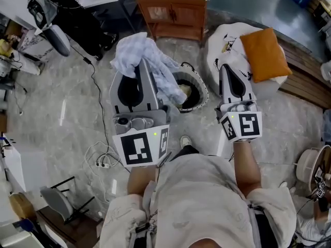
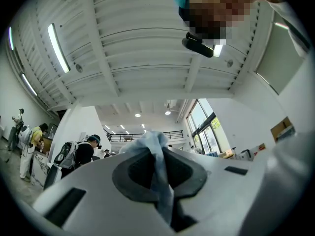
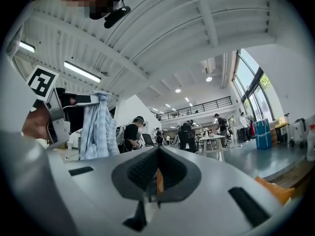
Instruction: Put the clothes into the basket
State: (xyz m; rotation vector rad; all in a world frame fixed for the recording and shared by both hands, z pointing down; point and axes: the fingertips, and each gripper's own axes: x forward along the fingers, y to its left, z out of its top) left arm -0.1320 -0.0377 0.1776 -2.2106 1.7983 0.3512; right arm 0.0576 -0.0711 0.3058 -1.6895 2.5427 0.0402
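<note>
**One garment in the left jaws, basket just beside it**

From the head view, my left gripper [image 1: 145,68] is clamped on a pale blue-and-white garment [image 1: 135,53]. The cloth bunches over the jaw tips and trails down to the right, and its lower folds cover the left edge of the basket [image 1: 205,89]. The basket stands on the grey floor with its dark mouth open upward (I cannot tell whether the pale patch inside is the hanging cloth or something already in there).

Room around the basket is tight on two sides. A wooden cabinet [image 1: 173,14] stands just behind it, and a white beanbag [image 1: 225,40] carrying an orange cushion [image 1: 265,53] crowds its right. The left side is open floor, apart from a cable [image 1: 93,79] running across it. My right gripper [image 1: 226,68] hangs between the basket and the beanbag.

The left gripper view misses the basket entirely and looks at the ceiling, but it shows a strip of fabric squeezed between the pads. The right gripper view shows its own jaws drawn together on nothing, with only a thin slit between them. It also catches the garment dangling from the left gripper at the picture's left, and people at tables far across the hall.
</note>
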